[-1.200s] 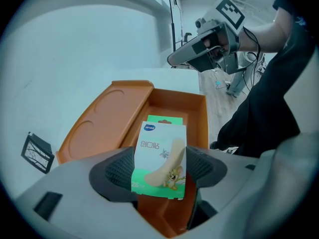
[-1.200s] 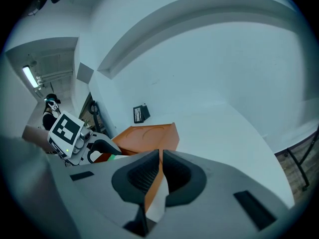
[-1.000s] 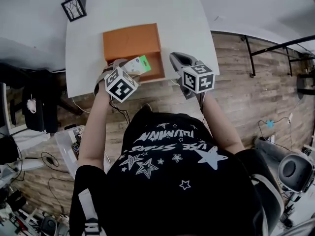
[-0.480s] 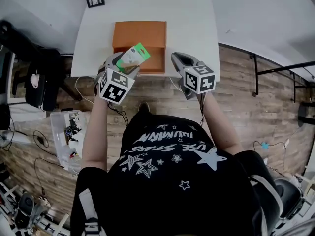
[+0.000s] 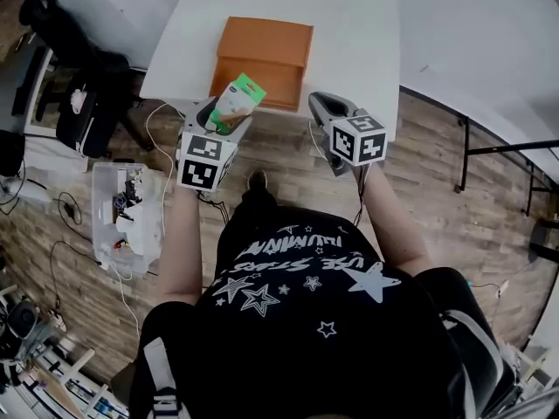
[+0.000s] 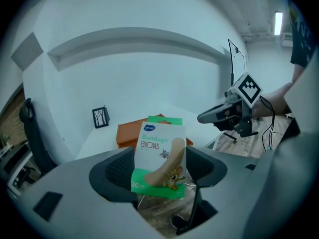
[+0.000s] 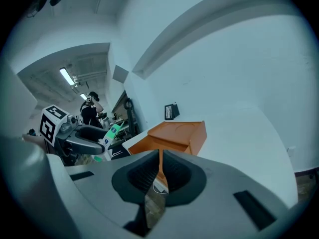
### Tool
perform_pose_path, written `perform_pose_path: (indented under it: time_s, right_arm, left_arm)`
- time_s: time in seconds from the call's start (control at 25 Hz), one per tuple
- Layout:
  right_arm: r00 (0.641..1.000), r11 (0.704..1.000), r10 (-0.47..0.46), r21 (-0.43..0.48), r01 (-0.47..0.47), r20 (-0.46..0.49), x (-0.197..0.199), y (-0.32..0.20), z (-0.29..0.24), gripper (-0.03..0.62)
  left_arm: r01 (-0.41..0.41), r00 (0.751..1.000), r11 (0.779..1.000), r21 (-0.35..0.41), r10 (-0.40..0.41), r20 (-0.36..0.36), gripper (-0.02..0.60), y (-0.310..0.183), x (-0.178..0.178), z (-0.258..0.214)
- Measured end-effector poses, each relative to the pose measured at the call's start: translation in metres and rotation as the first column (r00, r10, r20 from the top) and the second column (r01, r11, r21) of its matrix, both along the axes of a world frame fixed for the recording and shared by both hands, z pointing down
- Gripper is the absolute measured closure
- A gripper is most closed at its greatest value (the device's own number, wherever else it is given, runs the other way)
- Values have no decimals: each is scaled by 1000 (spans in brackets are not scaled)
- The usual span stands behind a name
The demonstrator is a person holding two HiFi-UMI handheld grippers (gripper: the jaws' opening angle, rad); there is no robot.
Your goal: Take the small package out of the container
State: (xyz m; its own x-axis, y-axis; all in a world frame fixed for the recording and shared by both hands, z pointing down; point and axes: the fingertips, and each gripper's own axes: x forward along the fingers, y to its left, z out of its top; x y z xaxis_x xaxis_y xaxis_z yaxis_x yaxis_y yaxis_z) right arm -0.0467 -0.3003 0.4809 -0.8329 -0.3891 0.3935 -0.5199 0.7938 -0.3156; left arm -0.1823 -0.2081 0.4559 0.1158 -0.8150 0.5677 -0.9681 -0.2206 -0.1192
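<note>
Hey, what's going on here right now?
A person holds a gripper in each hand. The left gripper is shut on a small bandage package, held up in the air, out of the orange container on the white table. The right gripper is shut and empty, near the table's edge.

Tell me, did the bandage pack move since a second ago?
Yes. The left gripper has pulled the bandage pack back toward the person, from over the orange box's open front to its near left corner.
</note>
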Motion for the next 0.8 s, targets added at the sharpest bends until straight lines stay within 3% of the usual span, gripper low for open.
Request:
perform_pose_path:
  time_s: [0.48,0.8]
  right_arm:
    - [997,997,-70,8,71,-15,46,86,12,540]
    - [995,995,-101,0,101,-19,88,129,16,540]
  left_arm:
    - [139,987,989,49,-134,-91,232,92,45,-3]
    - [222,964,973,60,-210,-160,232,147,82,-4]
